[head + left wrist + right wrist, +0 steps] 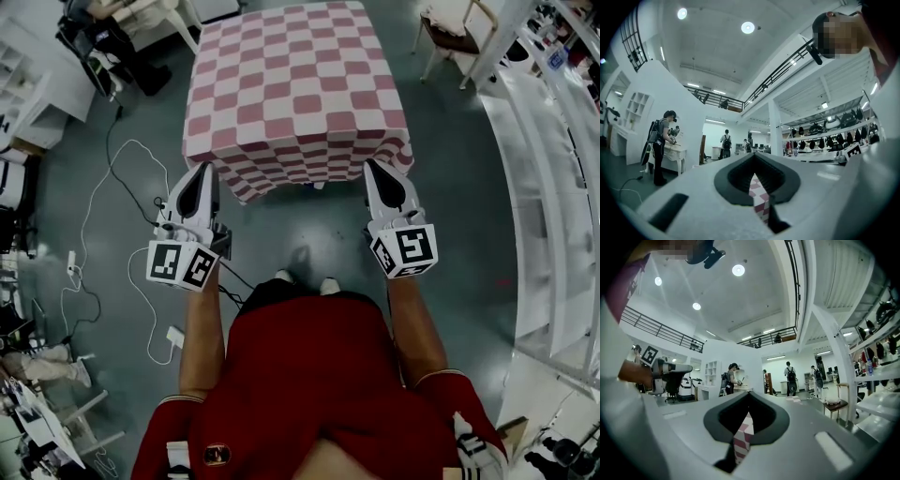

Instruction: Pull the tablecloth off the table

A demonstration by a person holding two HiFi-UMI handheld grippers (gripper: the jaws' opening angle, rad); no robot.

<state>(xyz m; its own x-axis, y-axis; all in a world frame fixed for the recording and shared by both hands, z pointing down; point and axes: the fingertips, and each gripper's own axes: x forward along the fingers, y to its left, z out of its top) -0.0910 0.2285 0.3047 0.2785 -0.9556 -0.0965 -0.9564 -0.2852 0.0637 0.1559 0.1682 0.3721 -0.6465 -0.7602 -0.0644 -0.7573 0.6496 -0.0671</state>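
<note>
I'm looking down on a grey-green floor (469, 216) in a bright workshop, with white cables (94, 202) trailing at the left and white shelving (553, 216) along the right. The table itself is hidden under the red-and-white checked tablecloth (295, 89), which lies spread over the top and drapes down its near edge. My left gripper (207, 169) sits at the cloth's near left corner; its own view shows the jaws pinched together on a strip of checked fabric. My right gripper (369, 165) is at the near right corner, likewise clamped on a fold of the cloth. Both point toward the table. A wooden chair (450, 37) stands beyond the table's far right.
</note>
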